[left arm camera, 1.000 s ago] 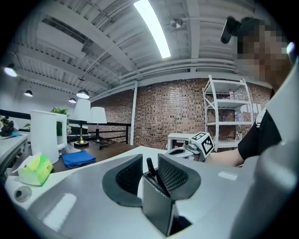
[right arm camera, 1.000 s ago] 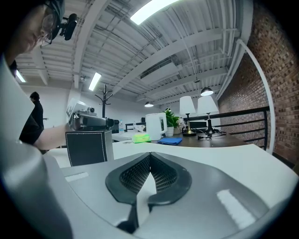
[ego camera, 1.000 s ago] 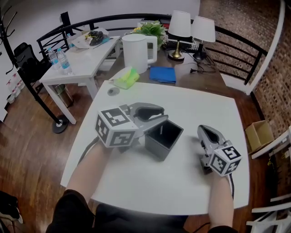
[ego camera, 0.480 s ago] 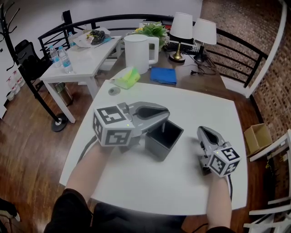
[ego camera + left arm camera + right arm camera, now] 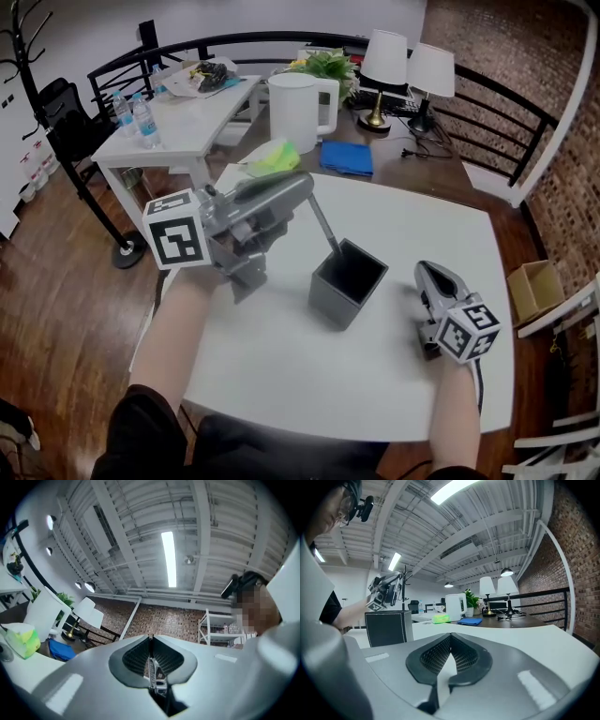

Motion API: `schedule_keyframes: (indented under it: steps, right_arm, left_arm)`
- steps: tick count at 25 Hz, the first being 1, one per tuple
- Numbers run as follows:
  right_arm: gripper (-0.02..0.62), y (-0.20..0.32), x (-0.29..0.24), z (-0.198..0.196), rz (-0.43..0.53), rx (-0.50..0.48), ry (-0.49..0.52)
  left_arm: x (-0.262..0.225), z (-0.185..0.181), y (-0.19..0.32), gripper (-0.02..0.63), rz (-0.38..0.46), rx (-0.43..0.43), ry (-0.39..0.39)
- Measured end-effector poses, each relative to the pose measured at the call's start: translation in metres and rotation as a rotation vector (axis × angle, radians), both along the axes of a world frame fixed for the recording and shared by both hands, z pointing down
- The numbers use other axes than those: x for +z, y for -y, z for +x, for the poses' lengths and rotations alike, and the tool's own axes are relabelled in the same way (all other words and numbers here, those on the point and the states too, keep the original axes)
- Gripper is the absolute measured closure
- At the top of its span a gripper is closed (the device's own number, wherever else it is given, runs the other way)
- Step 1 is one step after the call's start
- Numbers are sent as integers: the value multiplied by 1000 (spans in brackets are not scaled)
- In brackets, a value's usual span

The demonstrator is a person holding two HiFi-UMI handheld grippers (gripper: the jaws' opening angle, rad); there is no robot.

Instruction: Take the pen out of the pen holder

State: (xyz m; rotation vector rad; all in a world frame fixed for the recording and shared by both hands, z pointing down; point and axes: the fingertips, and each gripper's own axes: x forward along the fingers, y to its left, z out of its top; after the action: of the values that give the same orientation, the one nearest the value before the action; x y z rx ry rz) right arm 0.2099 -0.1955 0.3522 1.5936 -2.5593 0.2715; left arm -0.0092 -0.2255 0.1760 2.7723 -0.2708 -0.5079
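In the head view my left gripper (image 5: 302,186) is raised above the white table (image 5: 281,375), shut on the upper end of a thin grey pen (image 5: 324,227). The pen slants down to the right, and its lower tip is at the mouth of the dark grey square pen holder (image 5: 345,286). The left gripper view shows the pen (image 5: 151,667) pinched between the ribbed pads (image 5: 136,657), which point up at the ceiling. My right gripper (image 5: 429,274) rests on the table right of the holder, shut with nothing in it. Its own view shows the holder (image 5: 389,627) at the left.
Behind the table stand a white kettle (image 5: 300,111), a blue cloth (image 5: 345,157), a yellow-green object (image 5: 267,157) and two lamps (image 5: 389,61). A white side table (image 5: 178,117) with bottles is at the far left. A black railing (image 5: 506,103) curves round the back.
The left gripper has shut on the pen at the holder, then risen and swung left, drawing the pen up out of the holder. The right gripper has not moved.
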Motion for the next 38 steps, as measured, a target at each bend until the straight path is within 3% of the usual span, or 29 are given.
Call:
schedule_keyframes:
  steps: [3,5,6,8,12,16,20,23,27,32,38]
  right_arm:
    - [581,0,0,1,1,3,0]
    - [581,0,0,2,3,7,4]
    - [581,-1,0,3,3,10,6]
    - [581,-1,0,4,1,14,5]
    - [581,0,0,5,1,19,4]
    - [581,1,-2,6,4,25,2]
    - [581,0,-3,4,8,23,3]
    - [581,-1,-2,4,8,28,4]
    - [581,0,-1,4,4,24,4]
    - [581,0,-2,3,4,19,4]
    - [581,0,-1,3,2,21,6]
  left_arm:
    - [-11,-29,2,580,-123,106,-139]
    - [-2,-42,7,580,-292,203,-185]
    - [10,-46,10,580,-380,230,-170]
    - [47,-49,15,580,-515,240,-81]
    - [132,-46,17,580,-686,202,146]
    - [179,-28,12,580,-822,215,272]
    - [204,-16,25,578,-750,144,445]
    - [209,-12,38,573,-687,53,523]
    - [207,-4,46,428,-600,-37,585]
    - [215,-6,58,396,-399,-235,728]
    - [202,-18,66,399,-185,-422,695]
